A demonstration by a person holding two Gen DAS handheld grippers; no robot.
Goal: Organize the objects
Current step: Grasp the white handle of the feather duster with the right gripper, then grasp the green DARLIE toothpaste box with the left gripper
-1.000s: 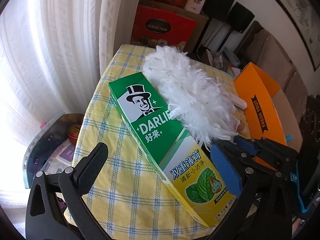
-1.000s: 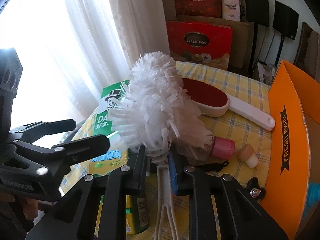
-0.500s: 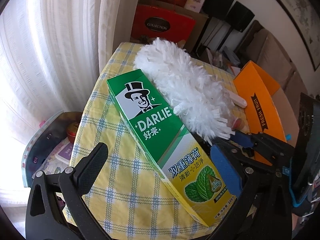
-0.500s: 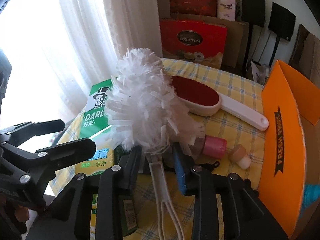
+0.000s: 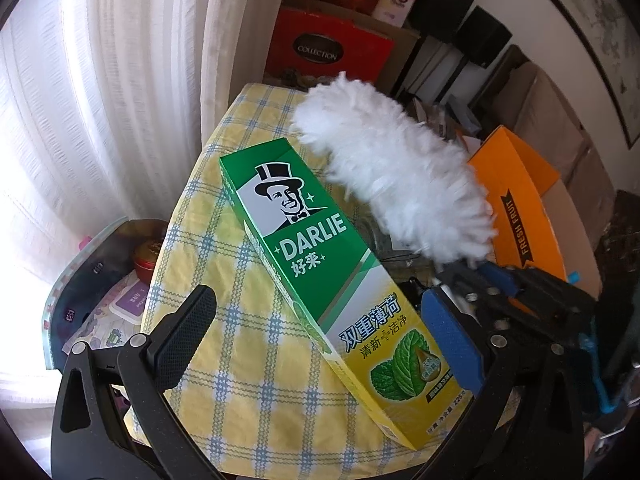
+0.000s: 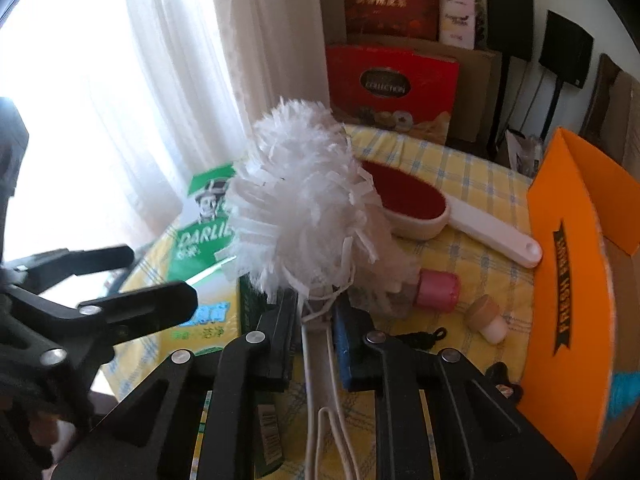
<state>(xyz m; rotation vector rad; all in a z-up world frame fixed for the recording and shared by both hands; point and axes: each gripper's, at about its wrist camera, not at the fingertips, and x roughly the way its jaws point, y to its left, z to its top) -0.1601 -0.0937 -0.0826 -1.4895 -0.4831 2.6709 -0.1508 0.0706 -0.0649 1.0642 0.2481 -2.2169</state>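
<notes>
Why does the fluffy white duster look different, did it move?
Yes. The duster has lifted and tipped up, away from the toothpaste box toward the orange box, held by the right gripper.

The surface (image 6: pixel 472 172) is draped in a yellow cloth checked with blue and white lines. On it lie a green and yellow Darlie toothpaste box (image 5: pixel 344 280), a white-handled lint brush with a red pad (image 6: pixel 416 204), a pink-capped bottle (image 6: pixel 436 286), a small mushroom-shaped cork piece (image 6: pixel 488 318) and a black cord (image 6: pixel 420 338). An orange "Fresh Fruit" box (image 6: pixel 568 280) stands at one edge.
</notes>
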